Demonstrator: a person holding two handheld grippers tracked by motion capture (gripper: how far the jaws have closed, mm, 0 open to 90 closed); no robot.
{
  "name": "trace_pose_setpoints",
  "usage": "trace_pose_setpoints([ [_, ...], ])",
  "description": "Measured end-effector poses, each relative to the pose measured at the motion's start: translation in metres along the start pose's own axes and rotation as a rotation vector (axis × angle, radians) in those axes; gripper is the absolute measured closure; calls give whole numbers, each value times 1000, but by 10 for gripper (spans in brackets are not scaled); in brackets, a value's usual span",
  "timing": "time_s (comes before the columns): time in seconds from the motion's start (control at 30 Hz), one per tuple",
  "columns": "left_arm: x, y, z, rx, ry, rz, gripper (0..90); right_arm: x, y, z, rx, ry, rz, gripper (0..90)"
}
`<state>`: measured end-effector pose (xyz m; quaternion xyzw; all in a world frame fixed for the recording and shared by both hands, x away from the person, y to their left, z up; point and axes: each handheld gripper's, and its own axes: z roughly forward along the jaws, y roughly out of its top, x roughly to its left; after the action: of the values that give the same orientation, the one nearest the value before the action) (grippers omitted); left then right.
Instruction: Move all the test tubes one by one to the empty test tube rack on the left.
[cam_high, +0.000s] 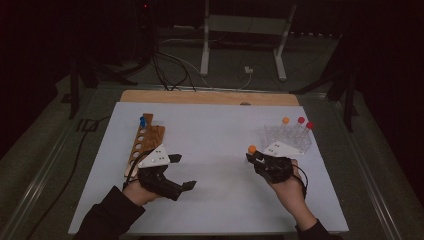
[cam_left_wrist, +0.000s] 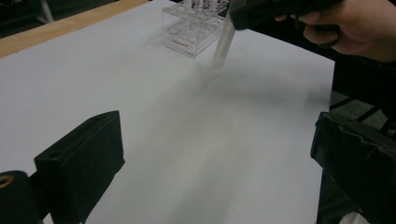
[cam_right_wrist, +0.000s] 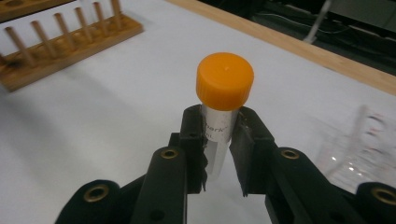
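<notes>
Two grippers: the right gripper (cam_right_wrist: 218, 154) has its jaws pinching an orange-capped tube (cam_right_wrist: 221, 116); the left gripper (cam_left_wrist: 215, 168) at nine o'clock has its jaws spread, empty.

Orange-capped tube (cam_right_wrist: 223, 116) stands upright, pinched just below its cap, clear body with a printed label showing, lower end hanging free above the white sheet. In the high view it sits at about four o'clock from table centre, the clear rack (cam_high: 292, 138) at its two o'clock.
</notes>
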<state>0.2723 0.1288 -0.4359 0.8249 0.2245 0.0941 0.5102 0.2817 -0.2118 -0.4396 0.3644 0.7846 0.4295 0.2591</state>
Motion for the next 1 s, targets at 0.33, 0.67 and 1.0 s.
trace_pose_setpoints([
  [0.33,-7,22,14,-7,-26,31,39,26,-3,5,18,69,-46,747],
  [0.67,-15,42,34,-12,-51,66,123,40,-2,8,17,118,-70,747],
  [1.0,-21,52,57,-15,-50,84,319,45,-1,8,18,138,-76,747],
])
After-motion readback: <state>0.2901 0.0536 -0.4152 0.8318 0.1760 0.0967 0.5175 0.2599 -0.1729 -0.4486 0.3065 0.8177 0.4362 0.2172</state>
